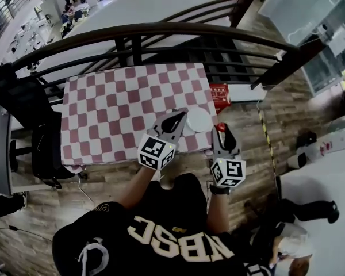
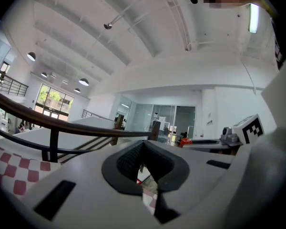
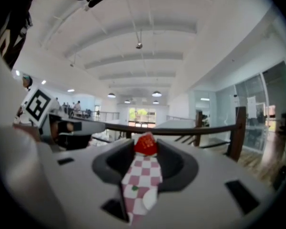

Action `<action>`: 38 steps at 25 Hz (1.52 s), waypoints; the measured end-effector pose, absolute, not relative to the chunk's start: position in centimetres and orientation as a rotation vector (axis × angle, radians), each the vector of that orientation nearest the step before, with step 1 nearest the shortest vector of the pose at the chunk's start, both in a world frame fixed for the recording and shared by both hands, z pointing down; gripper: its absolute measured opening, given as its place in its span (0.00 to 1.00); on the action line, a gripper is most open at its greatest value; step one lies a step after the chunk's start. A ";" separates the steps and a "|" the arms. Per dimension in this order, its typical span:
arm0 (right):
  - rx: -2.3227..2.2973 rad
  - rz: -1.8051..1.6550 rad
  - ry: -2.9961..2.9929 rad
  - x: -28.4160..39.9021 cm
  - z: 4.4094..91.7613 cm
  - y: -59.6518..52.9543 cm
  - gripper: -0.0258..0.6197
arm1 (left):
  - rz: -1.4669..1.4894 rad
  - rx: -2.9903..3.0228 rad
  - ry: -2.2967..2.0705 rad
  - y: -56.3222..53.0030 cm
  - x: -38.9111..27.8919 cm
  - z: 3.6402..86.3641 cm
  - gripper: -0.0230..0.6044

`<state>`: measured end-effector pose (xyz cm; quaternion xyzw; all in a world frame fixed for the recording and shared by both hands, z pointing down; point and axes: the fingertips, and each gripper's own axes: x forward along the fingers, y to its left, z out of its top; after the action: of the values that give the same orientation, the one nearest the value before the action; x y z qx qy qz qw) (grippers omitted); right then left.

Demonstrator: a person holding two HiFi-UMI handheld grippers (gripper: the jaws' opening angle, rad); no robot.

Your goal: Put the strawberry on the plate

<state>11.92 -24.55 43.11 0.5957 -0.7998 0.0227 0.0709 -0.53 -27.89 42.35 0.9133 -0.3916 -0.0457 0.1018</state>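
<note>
Our right gripper [image 1: 221,130] pinches the strawberry [image 3: 146,144], left gripper [image 1: 177,118] pressed together. The plate [image 1: 198,119] lies nearby at its ten o'clock.

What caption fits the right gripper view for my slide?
Right claw holds the strawberry at its tips, above the checked tablecloth, railing beyond.

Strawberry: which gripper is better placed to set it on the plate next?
Right. The right gripper holds the strawberry between its jaws, close beside the plate; the left gripper is shut and empty.
</note>
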 end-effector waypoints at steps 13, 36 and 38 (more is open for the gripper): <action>1.509 0.295 -2.282 18.7 55.8 -32.5 0.28 | 0.265 2.567 -1.112 -35.1 5.0 56.3 0.06; 0.933 0.547 -2.112 16.1 80.2 -37.9 0.28 | 0.687 2.313 -1.040 -38.2 7.5 74.9 0.06; 0.923 0.539 -2.102 16.0 80.8 -37.9 0.28 | 0.692 2.310 -1.035 -37.9 7.6 75.1 0.06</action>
<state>16.02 -37.94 80.77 0.3617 -0.8239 0.2114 0.3816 7.61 -37.85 75.13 0.8510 -0.3814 0.2548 0.2558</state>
